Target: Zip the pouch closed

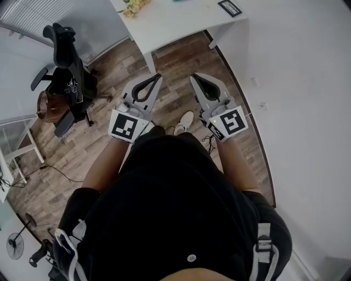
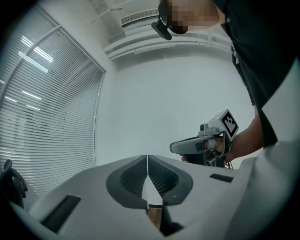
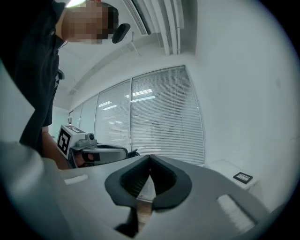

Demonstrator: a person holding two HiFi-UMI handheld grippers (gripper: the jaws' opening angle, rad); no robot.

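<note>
Black-shirted torso [image 1: 175, 208] fills the lower centre. Just ahead are two grippers, left gripper [image 1: 155, 81] and right gripper [image 1: 196, 80], both clenched on nothing. No pouch shows in any view, so zipping looks unstarted; the next move is probably finding it. Farther off: one chair [image 1: 68, 71] upper left, one table [image 1: 181, 22] at top.

The pouch cannot be made out in any view. At the far edge of the white tabletop [image 1: 181, 22], a teal sliver [image 1: 177, 0] is cut off by the frame and may be part of it, but too little shows to tell. The left tool [image 1: 158, 77] and right tool [image 1: 193, 78], jaws together, grip no part of it.
</note>
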